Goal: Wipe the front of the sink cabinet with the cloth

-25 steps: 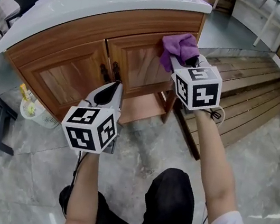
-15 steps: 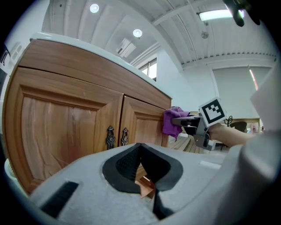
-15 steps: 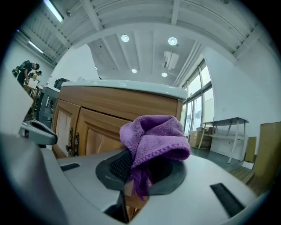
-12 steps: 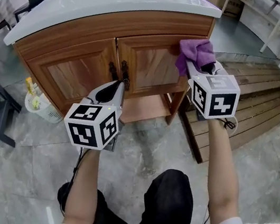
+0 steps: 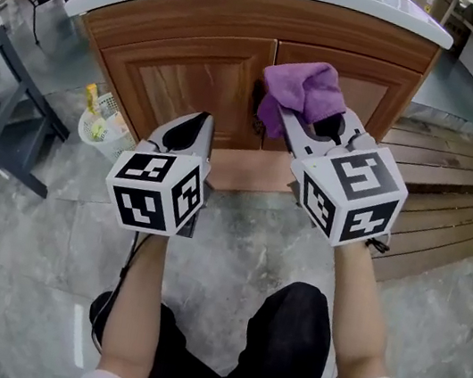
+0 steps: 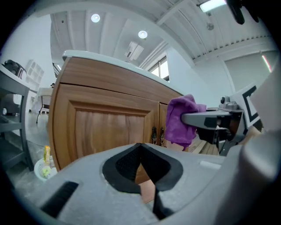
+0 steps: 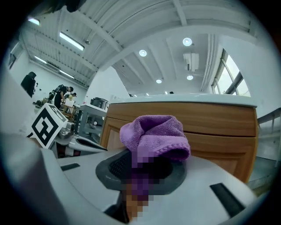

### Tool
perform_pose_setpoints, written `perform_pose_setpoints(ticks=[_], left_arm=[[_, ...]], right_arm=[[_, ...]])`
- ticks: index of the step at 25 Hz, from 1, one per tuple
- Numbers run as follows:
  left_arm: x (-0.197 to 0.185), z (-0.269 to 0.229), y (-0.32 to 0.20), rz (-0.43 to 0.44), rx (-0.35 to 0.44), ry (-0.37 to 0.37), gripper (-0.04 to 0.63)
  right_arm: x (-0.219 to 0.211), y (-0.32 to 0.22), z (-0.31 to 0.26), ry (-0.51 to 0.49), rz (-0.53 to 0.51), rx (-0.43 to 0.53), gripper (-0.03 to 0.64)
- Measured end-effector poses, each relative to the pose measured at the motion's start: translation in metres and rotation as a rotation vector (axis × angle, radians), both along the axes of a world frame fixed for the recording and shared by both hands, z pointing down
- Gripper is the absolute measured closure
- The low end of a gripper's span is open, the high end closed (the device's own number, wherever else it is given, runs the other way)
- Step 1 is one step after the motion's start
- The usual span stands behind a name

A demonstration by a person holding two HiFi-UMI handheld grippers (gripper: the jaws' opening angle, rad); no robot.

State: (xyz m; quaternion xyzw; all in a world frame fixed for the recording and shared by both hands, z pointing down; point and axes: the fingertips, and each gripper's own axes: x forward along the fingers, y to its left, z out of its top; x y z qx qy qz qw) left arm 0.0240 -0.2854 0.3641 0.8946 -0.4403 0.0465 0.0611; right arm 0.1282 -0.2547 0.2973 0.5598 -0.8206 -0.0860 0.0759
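Observation:
The sink cabinet (image 5: 196, 86) has two brown wooden doors under a white top. A purple cloth (image 5: 303, 91) is bunched in my right gripper (image 5: 310, 122), which is shut on it. The cloth sits at the upper middle of the cabinet front, by the seam between the doors, and partly hides the door handles. In the left gripper view the cloth (image 6: 180, 121) hangs beside the handles (image 6: 157, 134). In the right gripper view the cloth (image 7: 156, 136) covers the jaw tips. My left gripper (image 5: 195, 128) is shut on nothing, held low before the left door (image 6: 105, 127).
A white basket (image 5: 103, 126) with bottles stands on the floor left of the cabinet. Dark metal frame legs (image 5: 1, 110) stand further left. Wooden slatted boards (image 5: 456, 177) lie to the right. The person's knee (image 5: 289, 329) is below the grippers.
My right gripper has carried the cloth left along the cabinet front, from the right door's upper right corner to the middle seam. The left gripper has stayed in place.

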Motion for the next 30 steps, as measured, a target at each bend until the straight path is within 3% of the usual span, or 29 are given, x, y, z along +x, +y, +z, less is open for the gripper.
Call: perform_pose_setpoints(ticks=[4,12,17,23,30], left_arm=[[-0.043,0.000,-0.002,-0.082,0.016,-0.030,0.591],[-0.136,-0.001,0.000,-0.260,-0.004,-0.008,0.591],[-0.169,0.003,0.007,-0.311,-0.025,0.012,0.591],[-0.179,0.003,0.011,-0.324,-0.034,0.025,0.591],[-0.163,-0.002,0.010,-0.281,-0.028,0.042,0.591]], right_arm=[[-0.061,-0.012,0.013,-0.023,-0.112,-0.021,0.551],[-0.180,-0.037,0.038,-0.049,-0.317,-0.035,0.551],[-0.234,-0.052,0.051,-0.041,-0.378,-0.007,0.551],[-0.267,-0.067,0.065,0.027,-0.387,0.007,0.551],[-0.256,-0.073,0.078,0.037,-0.353,-0.007,0.550]])
